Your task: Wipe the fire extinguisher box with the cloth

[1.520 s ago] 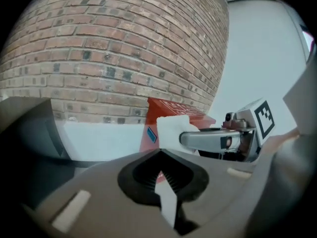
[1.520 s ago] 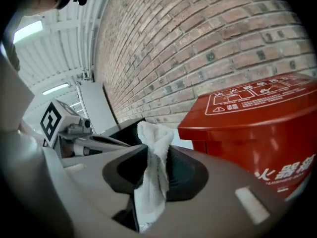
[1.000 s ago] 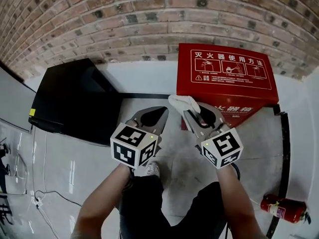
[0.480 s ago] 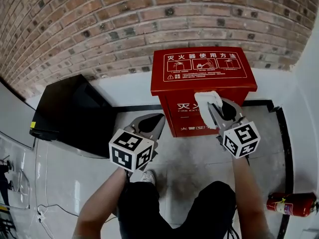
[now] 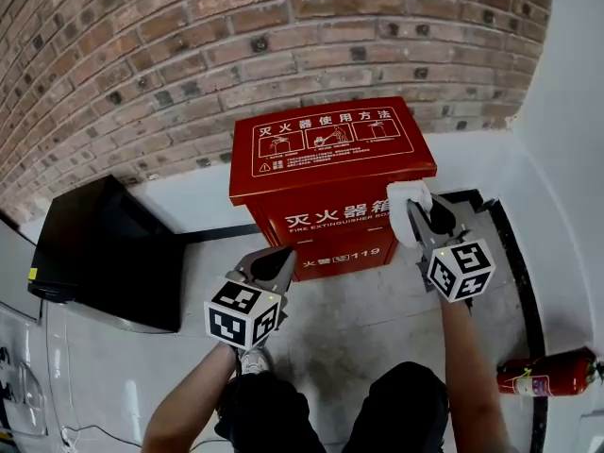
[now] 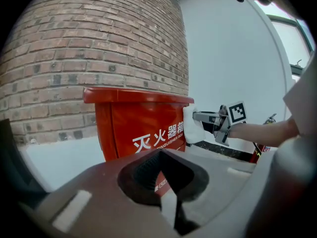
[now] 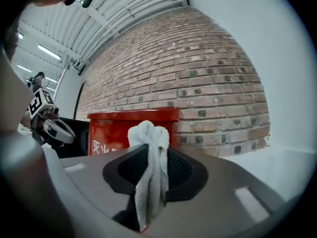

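Right gripper (image 5: 425, 223): jaws pinched on the cloth (image 5: 404, 204), a white terry rag. A wad bulged out past the tips and a tail hung down between the pads. Left gripper (image 5: 276, 262): tips closed together with nothing in them, held low in front of the box.

The fire extinguisher box (image 5: 321, 159) was a red cabinet standing on the floor against the brick wall (image 5: 189, 45), with its printed lid sloping toward me. The cloth sat at the box's upper right front corner. In the left gripper view the cloth (image 6: 190, 128) lay against the box (image 6: 143, 118) edge, but I could not tell touching from just short.

Handling, my read:
- The cloth looked soft, light and limp. It would likely fold and drag rather than push, so the wad ahead of the tips was the working face.
- The grip across the gathered middle seemed sound. A pinch nearer an edge would probably let the rag slip out under friction.
- The box looked like rigid painted sheet metal, smooth and probably low in friction. I judged it heavy enough to stay put under light wiping. If it shifted, the free left gripper could brace the left side wall.
- Metal jaw tips could scratch the paint if the wad flattened.

A spare extinguisher (image 5: 543, 374) lay on the floor to the right, well apart.
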Demonstrator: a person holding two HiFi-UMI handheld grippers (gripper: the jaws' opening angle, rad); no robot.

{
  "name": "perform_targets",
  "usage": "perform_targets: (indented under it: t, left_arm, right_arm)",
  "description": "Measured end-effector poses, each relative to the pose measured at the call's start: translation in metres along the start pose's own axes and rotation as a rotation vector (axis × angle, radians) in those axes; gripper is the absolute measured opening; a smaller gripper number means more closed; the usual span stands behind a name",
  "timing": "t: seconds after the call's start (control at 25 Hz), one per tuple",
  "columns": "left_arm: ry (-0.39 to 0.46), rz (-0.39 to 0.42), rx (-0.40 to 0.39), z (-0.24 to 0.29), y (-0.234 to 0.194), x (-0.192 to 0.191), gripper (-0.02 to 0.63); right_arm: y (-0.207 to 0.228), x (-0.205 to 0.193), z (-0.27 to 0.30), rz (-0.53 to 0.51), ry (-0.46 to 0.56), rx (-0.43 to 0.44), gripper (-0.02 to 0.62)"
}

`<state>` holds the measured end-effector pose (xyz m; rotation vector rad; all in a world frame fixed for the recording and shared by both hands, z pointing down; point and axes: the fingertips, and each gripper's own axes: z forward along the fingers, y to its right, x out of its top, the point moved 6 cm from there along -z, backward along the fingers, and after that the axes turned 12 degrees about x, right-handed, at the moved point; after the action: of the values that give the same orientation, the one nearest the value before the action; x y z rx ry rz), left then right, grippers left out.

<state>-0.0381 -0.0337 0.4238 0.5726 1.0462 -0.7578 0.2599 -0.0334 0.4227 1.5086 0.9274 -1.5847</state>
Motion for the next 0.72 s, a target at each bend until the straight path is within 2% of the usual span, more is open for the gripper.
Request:
perform_targets:
  t: [0.12, 0.28, 0.4, 0.56, 0.72]
  left_arm:
    - [0.004, -0.014, 0.005, 0.011, 0.005, -0.005, 0.002]
    - [0.002, 0.007, 0.002, 0.019, 0.011, -0.015, 0.002]
    - [0.031, 0.013, 0.003, 0.02, 0.008, -0.024, 0.002]
    - [0.036, 0.022, 0.021, 0.019, 0.003, -0.036, 0.001]
    - [0.01, -0.007, 0.037, 0.015, -0.002, -0.045, 0.001]
  right_arm:
    - [0.015, -0.006, -0.01, 0.017, -0.002, -0.065, 0.12]
    - [0.029, -0.018, -0.028, 0.019, -0.006, -0.158, 0.12]
    - [0.034, -0.03, -0.038, 0.051, 0.032, -0.213, 0.118]
    - [0.028, -0.046, -0.031, 0.102, 0.069, -0.211, 0.118]
    - [0.002, -0.056, -0.014, 0.121, 0.081, -0.157, 0.115]
